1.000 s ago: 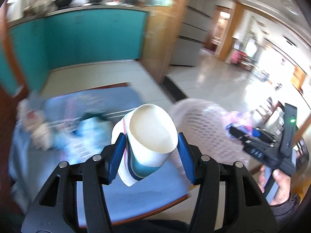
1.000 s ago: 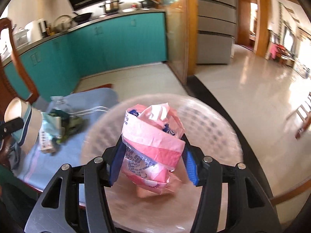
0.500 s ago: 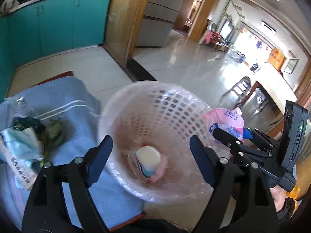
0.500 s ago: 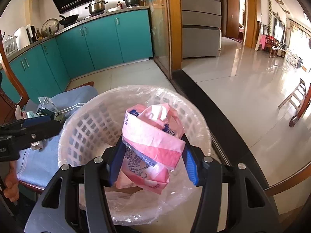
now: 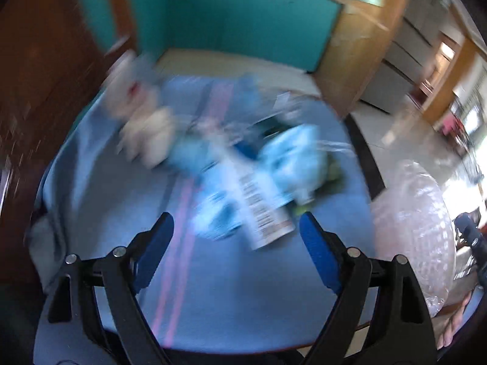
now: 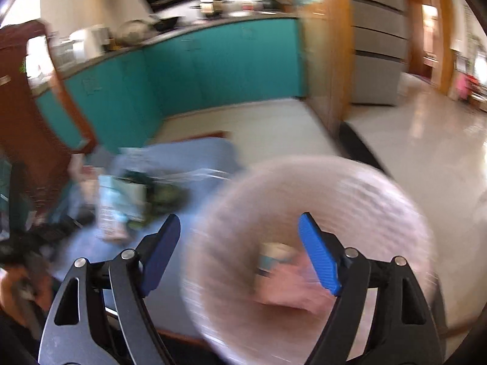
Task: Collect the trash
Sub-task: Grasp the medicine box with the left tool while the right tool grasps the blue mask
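Observation:
Both views are blurred by motion. My left gripper [image 5: 237, 237] hangs over the blue tablecloth [image 5: 213, 289], its jaws opening with nothing between them. Just beyond it lies a pile of light blue wrappers [image 5: 258, 182] and pale crumpled trash [image 5: 146, 133]. My right gripper [image 6: 240, 243] is above the pale pink mesh basket [image 6: 380, 200], jaws opening and empty. Inside the basket lie the paper cup [image 6: 274, 258] and the pink packet [image 6: 292, 289]. The basket [image 5: 414, 228] also shows at the right of the left wrist view.
Teal kitchen cabinets [image 6: 213, 70] stand behind the table, with a dark wooden chair [image 6: 36, 97] at the left. A shiny tiled floor [image 6: 426, 140] stretches to the right. A hand [image 6: 18, 286] holds the other gripper at the lower left.
The left gripper let the paper cup fall into the basket and swung left over the trash pile. The right gripper opened and the pink packet dropped into the basket.

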`<action>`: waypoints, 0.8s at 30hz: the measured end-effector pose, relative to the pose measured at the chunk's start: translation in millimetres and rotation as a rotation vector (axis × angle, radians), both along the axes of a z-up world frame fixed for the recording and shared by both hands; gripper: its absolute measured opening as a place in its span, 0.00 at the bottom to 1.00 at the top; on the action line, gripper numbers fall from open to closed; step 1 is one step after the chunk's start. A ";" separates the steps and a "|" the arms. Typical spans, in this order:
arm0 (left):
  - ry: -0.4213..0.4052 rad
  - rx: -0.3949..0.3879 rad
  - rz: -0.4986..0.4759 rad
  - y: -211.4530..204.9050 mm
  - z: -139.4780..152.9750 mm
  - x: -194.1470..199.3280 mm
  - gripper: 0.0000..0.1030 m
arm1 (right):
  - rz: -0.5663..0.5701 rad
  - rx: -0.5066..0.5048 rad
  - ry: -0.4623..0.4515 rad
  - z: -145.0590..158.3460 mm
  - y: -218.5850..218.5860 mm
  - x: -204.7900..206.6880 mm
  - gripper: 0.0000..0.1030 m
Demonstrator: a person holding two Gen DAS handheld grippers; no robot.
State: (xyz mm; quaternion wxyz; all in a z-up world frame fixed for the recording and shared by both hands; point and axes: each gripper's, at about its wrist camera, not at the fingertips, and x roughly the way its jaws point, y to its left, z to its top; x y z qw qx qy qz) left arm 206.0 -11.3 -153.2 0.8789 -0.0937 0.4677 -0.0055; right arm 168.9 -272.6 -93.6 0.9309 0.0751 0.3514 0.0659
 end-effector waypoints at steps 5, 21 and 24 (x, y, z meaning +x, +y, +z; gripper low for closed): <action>0.019 0.038 0.042 27.3 -6.0 -19.2 0.82 | 0.212 0.043 0.028 -14.3 91.4 62.8 0.79; 0.018 0.016 0.105 70.9 -10.6 -28.7 0.83 | 0.457 0.153 0.244 -72.8 169.9 92.3 0.19; 0.020 0.012 0.104 72.0 -12.7 -26.4 0.84 | 0.486 0.190 0.225 -63.6 161.6 69.9 0.19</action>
